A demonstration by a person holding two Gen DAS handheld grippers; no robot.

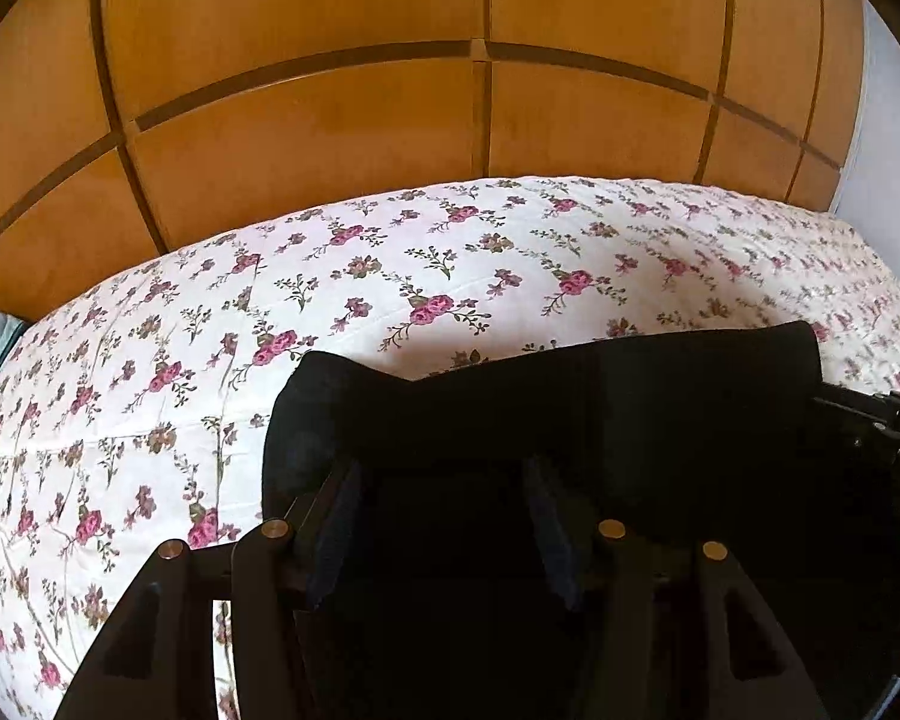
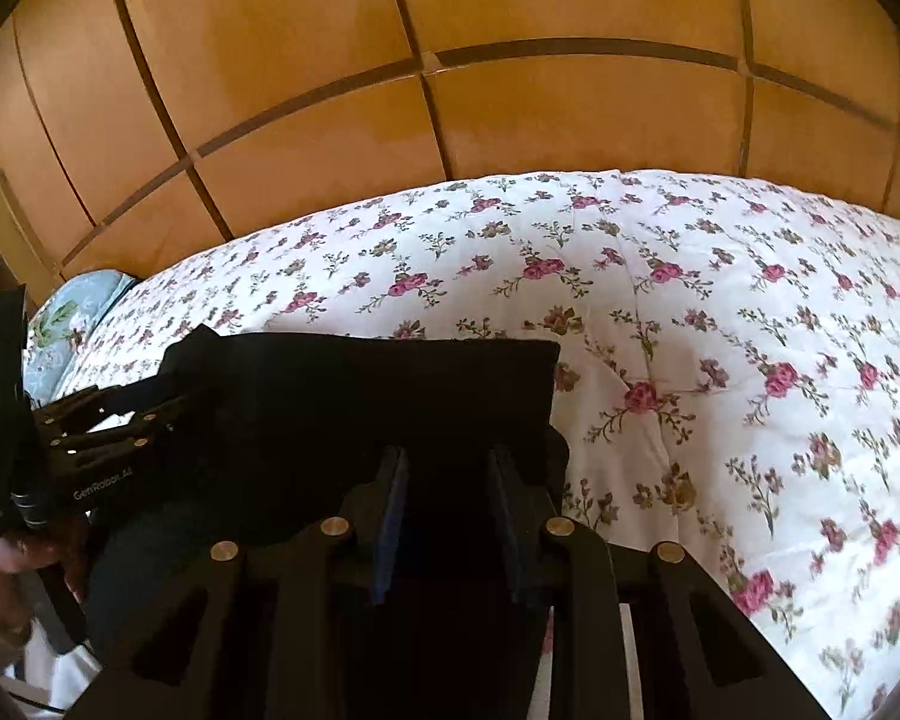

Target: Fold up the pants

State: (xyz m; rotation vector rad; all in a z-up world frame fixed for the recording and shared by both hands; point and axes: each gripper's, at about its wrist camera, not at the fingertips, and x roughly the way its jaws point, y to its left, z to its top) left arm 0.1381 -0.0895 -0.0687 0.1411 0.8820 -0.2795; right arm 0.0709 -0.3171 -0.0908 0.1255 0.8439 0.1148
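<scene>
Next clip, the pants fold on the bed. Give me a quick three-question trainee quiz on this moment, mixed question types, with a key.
1. True or false: the black fabric pants lie on a plain blue sheet.
2. Multiple choice: what stands behind the bed? A) a window B) orange-brown wooden wardrobe panels C) a mirror
3. Short answer: in the right wrist view, on which side of the picture does the left gripper appear?

Key
1. False: they lie on the white quilted bedspread with pink flowers.
2. B
3. The left side, at the pants' left end. The right gripper has fingers apart over the dark cloth; whether either gripper pinches fabric cannot be told.
</scene>
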